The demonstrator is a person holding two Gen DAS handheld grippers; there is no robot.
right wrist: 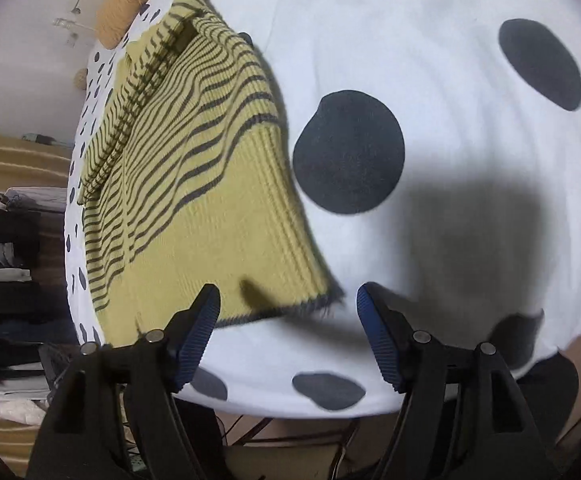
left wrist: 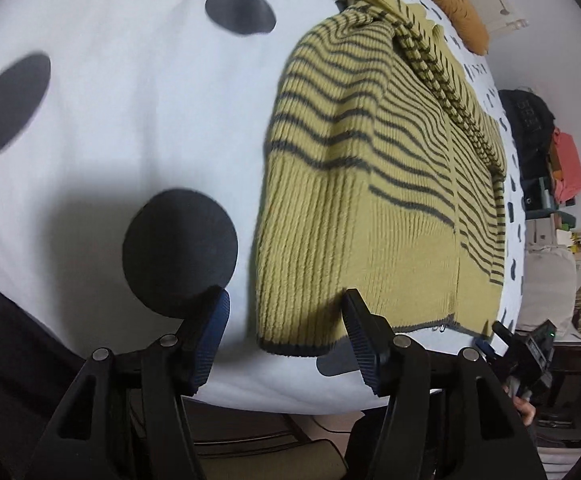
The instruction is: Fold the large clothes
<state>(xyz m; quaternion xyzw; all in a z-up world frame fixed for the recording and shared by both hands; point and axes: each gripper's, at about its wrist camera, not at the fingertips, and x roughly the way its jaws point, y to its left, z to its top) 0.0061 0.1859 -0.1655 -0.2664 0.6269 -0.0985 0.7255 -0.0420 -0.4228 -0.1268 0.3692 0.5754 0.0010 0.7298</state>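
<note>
— Across the spotted bedspread [left wrist: 110, 128], where's your sweater [left wrist: 378, 200]?
— Folded, its hem just ahead of your left gripper [left wrist: 286, 340] and right gripper [right wrist: 288, 340]; both gape, holding nothing.
— Room?
— Bare cover beyond each outer side; the bed edge lies beneath your fingers.

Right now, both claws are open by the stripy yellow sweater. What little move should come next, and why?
Probably lower both claws onto the sweater's bottom hem and pinch its two corners. The left claw and right claw both stand open with nothing between their pads, each poised over a near corner of the hem. The sweater lies flat on the spotted bedcover, sleeves already folded in, so folding the hem upward looks next.
</note>
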